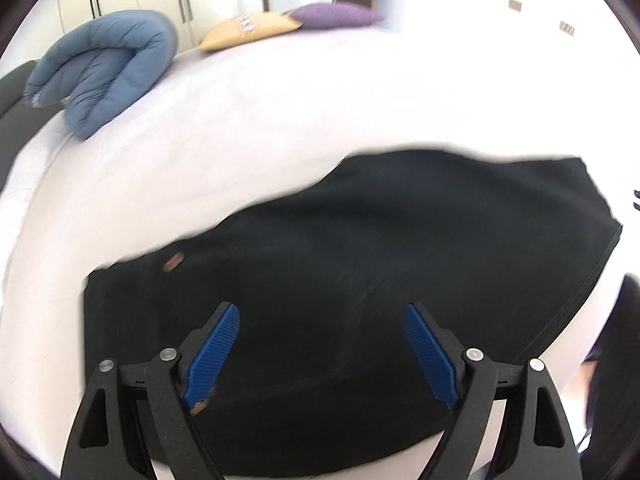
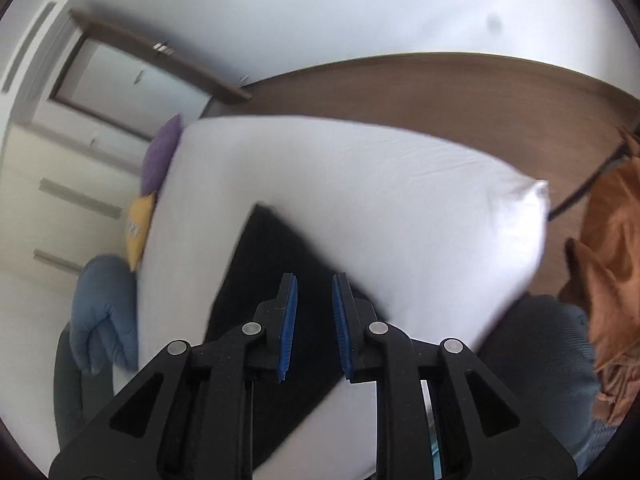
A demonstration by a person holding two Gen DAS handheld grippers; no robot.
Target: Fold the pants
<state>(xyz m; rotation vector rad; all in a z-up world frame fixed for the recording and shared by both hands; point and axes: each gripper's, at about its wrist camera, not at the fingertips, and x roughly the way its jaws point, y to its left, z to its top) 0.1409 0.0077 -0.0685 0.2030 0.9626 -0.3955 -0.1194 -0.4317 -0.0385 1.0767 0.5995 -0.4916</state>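
Note:
Black pants lie folded flat on the white bed sheet, with a small copper button near their left end. My left gripper hovers just above them with its blue pads wide open and empty. In the right wrist view the pants appear as a dark wedge on the bed. My right gripper is above them, its blue pads a narrow gap apart with nothing between them.
A folded blue duvet lies at the bed's far left edge. A yellow pillow and a purple pillow sit at the head. A brown wooden floor and orange cloth lie beyond the bed's corner.

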